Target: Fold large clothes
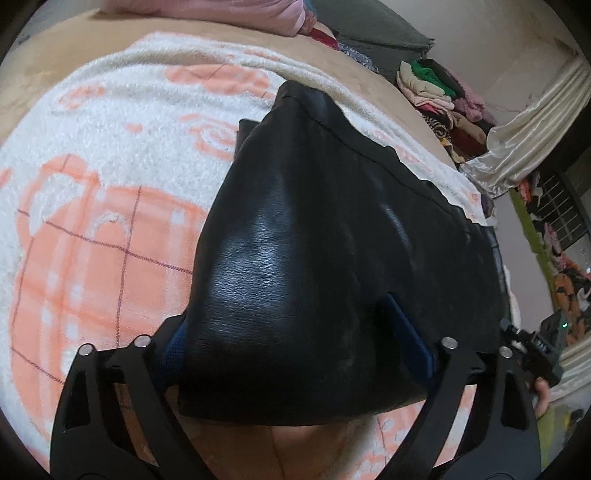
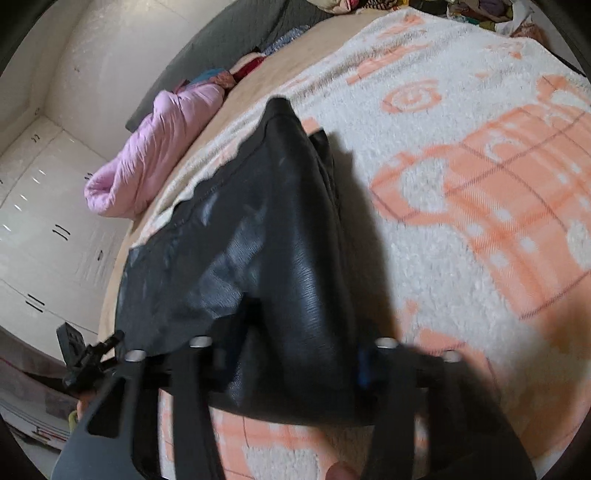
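A black leather garment (image 1: 314, 229) lies on a white and orange blanket (image 1: 110, 184) on a bed. My left gripper (image 1: 291, 354) has its fingers wide apart, with a bulging end of the garment between them, and the blue pads (image 1: 410, 339) lie against its sides. In the right wrist view the same garment (image 2: 266, 229) stretches away from me. My right gripper (image 2: 291, 362) also has its fingers spread around the near end of the garment. The right gripper shows at the right edge of the left wrist view (image 1: 535, 347).
A pink quilted jacket (image 2: 155, 147) lies at the bed's far edge near white cupboards (image 2: 44, 206). A pile of mixed clothes (image 1: 443, 96) sits at the far right, next to a cream curtain (image 1: 535, 122). A grey cushion (image 1: 373, 29) is behind.
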Action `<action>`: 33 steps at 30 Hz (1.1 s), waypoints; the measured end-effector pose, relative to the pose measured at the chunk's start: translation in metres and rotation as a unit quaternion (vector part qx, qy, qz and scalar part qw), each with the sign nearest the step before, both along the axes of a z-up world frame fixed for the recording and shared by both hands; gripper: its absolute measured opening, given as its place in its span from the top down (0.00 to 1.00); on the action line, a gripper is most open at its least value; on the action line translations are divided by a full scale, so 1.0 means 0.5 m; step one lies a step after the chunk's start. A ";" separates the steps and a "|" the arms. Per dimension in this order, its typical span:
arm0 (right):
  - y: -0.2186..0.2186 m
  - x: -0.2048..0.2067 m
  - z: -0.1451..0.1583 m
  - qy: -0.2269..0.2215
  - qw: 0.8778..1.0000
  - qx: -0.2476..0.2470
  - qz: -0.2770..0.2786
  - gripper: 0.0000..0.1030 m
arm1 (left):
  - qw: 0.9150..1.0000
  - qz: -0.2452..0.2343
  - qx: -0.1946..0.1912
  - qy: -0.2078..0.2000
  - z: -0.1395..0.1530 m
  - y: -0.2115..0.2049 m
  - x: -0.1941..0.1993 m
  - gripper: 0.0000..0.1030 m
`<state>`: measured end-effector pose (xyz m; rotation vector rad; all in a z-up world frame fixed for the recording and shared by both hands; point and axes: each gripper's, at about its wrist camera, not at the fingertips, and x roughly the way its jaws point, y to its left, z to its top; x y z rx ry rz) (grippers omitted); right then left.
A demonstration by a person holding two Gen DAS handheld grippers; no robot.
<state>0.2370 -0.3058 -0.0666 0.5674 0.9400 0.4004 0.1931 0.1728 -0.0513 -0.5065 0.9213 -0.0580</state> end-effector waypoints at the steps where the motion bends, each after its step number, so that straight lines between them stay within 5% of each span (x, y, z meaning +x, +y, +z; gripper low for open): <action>1: -0.001 0.002 0.009 -0.010 1.000 -0.006 -0.003 0.71 | 1.000 -0.002 0.000 -0.003 0.004 -0.005 -0.003 0.24; 10: -0.004 0.052 0.014 -0.015 0.995 -0.091 -0.026 0.64 | 0.999 -0.027 0.040 -0.002 0.010 -0.071 -0.011 0.18; 17: 0.006 0.037 0.039 -0.050 0.988 -0.143 -0.042 0.45 | 0.999 -0.031 0.043 0.002 0.015 -0.070 -0.009 0.17; 20: 0.007 0.021 0.060 -0.078 0.984 -0.149 -0.054 0.23 | 0.999 -0.027 0.041 0.005 0.021 -0.063 -0.008 0.17; 23: 0.009 0.011 0.088 -0.103 0.982 -0.150 -0.060 0.17 | 0.998 -0.018 0.056 -0.002 0.034 -0.058 -0.011 0.15; 33: 0.115 -0.046 0.160 -0.174 0.971 -0.165 0.005 0.12 | 0.994 -0.007 0.102 -0.032 0.073 -0.046 -0.023 0.09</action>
